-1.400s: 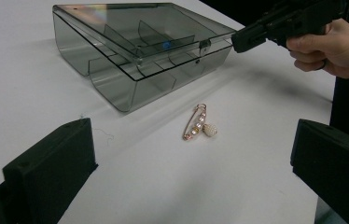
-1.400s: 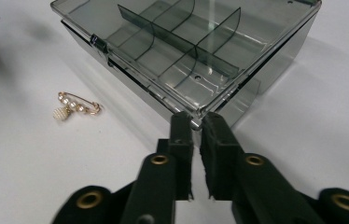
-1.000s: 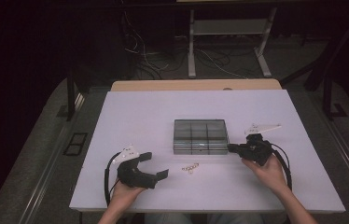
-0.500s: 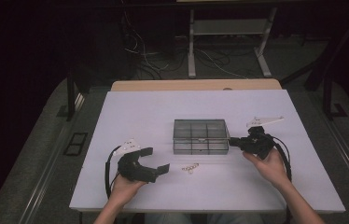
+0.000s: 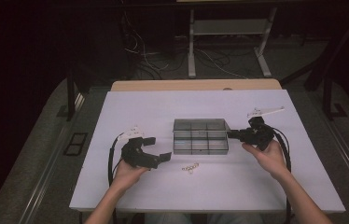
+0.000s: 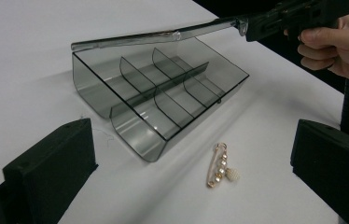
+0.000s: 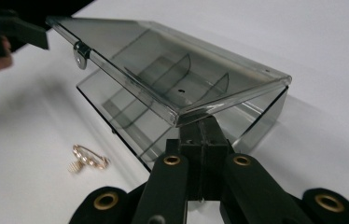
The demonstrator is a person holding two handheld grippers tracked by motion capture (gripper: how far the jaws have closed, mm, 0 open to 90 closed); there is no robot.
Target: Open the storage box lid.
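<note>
The smoky transparent plastic compartment box (image 5: 200,136) sits at the middle of the white desk (image 5: 116,107), with bare desk open on its far and left sides. The right gripper (image 5: 234,135), pressed together, pinches the right corner of the box's clear hinged lid (image 7: 163,60), holding that edge raised above the dividers. The left gripper (image 5: 161,148) rests near the box's left near corner, its jaws spread wide with nothing between them. A gold pearl-beaded brooch pin (image 6: 220,165) lies on the desk just near of the box's front edge, apart from both grippers.
</note>
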